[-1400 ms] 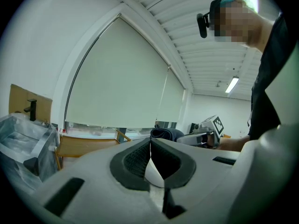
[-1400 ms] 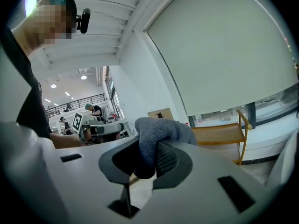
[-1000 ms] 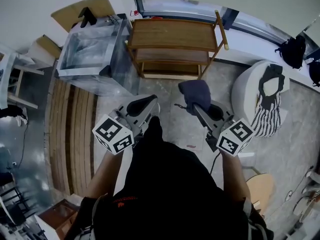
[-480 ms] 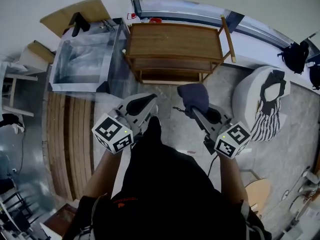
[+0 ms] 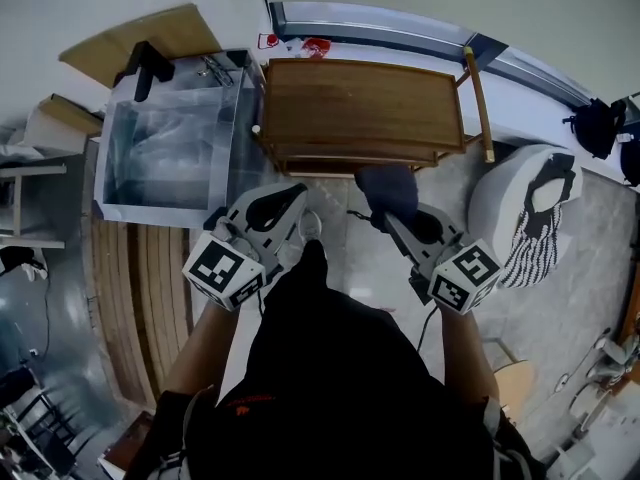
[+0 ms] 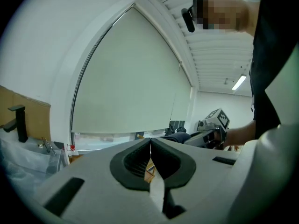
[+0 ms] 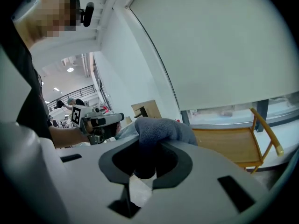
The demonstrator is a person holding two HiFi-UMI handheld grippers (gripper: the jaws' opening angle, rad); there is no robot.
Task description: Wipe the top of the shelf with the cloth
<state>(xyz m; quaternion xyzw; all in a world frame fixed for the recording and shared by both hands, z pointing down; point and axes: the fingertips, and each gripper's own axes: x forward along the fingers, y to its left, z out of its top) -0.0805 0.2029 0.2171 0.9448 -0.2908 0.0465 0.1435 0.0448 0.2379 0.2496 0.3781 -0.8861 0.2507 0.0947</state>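
The wooden shelf [image 5: 365, 106] stands against the window wall, its brown top bare; in the right gripper view the shelf [image 7: 233, 141] lies ahead to the right. A dark blue-grey cloth [image 5: 390, 188] is bunched up just short of the shelf's front edge, and my right gripper [image 5: 385, 218] is shut on it. That cloth [image 7: 161, 129] bulges up from between the jaws in the right gripper view. My left gripper [image 5: 275, 208] hovers left of the cloth, shut, with nothing in it; its jaws [image 6: 150, 146] meet in the left gripper view.
A clear plastic box [image 5: 175, 143] stands left of the shelf, with cardboard [image 5: 140, 33] behind it. A white round stool with a black-and-white bag [image 5: 530, 213] sits right of the shelf. Wooden slats [image 5: 140, 278] lie on the floor at left.
I have stepped toward the shelf, which now sits nearer and larger. Both grippers moved forward with me; the cloth now reaches the shelf's front edge.
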